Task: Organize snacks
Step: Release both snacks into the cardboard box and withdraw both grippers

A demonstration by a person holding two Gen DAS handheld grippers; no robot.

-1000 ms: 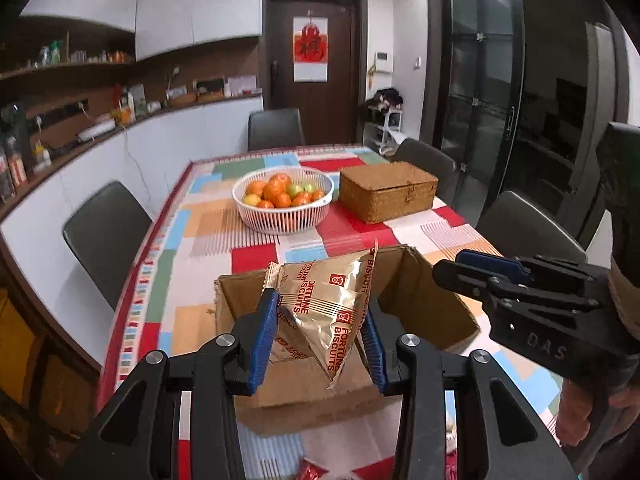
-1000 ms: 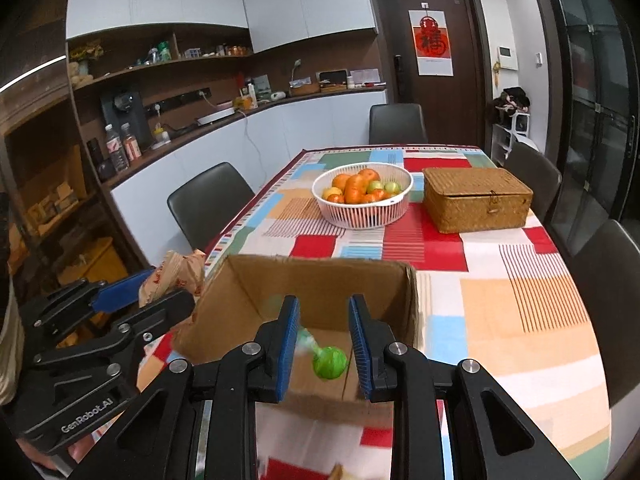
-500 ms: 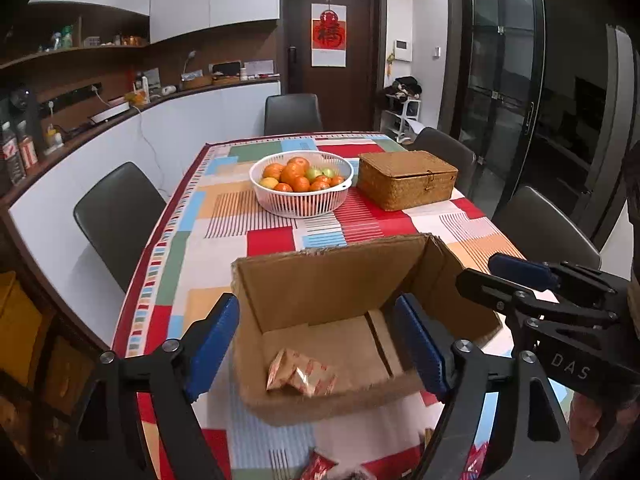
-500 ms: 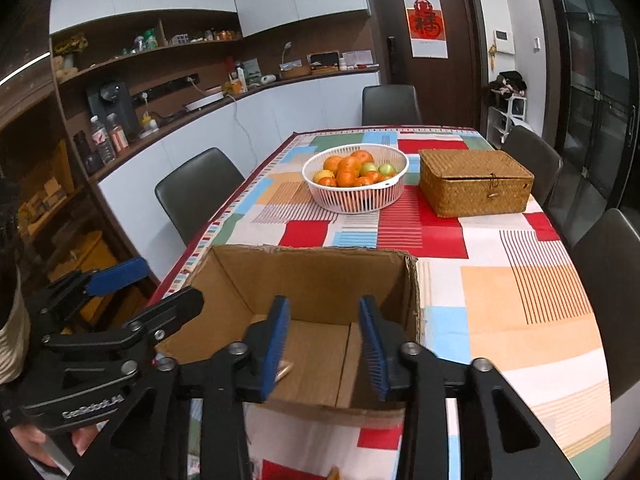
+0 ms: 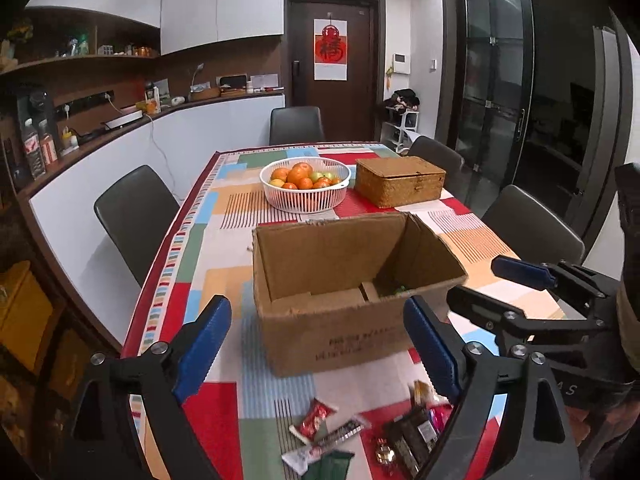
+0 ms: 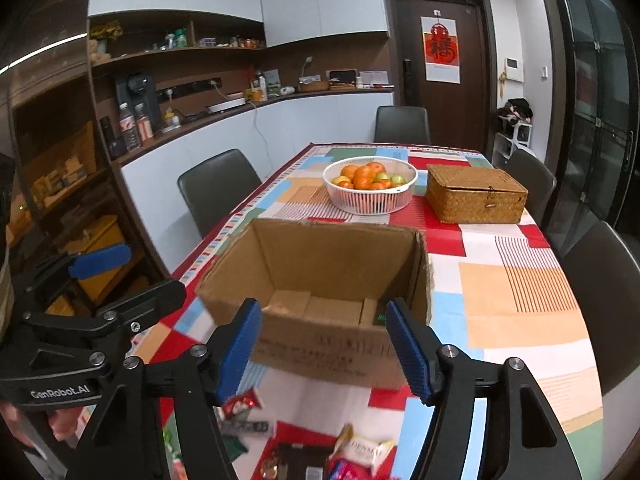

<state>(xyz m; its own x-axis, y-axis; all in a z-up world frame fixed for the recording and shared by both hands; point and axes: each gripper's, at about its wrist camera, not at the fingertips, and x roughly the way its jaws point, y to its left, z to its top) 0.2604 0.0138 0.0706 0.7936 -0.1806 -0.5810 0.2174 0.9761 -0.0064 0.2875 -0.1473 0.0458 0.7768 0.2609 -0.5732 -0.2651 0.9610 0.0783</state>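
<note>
An open cardboard box (image 5: 344,280) (image 6: 320,292) stands on the patchwork tablecloth, with a bit of green showing inside at its right corner. Loose snack packets lie on the cloth in front of it: a red packet (image 5: 314,424), a dark bar (image 5: 344,434), dark packets (image 5: 408,436), and in the right wrist view a red packet (image 6: 240,402) and a white packet (image 6: 364,450). My left gripper (image 5: 316,354) is open and empty, in front of the box. My right gripper (image 6: 324,350) is open and empty, beside it on the right.
A white basket of oranges (image 5: 305,188) (image 6: 370,184) and a lidded wicker box (image 5: 400,186) (image 6: 476,198) sit behind the cardboard box. Dark chairs (image 5: 134,216) surround the table. A counter and shelves run along the left wall.
My left gripper let a biscuit packet fall into the box and opened wide. My right gripper dropped a green item in and opened. Both pulled back toward the table's near edge.
</note>
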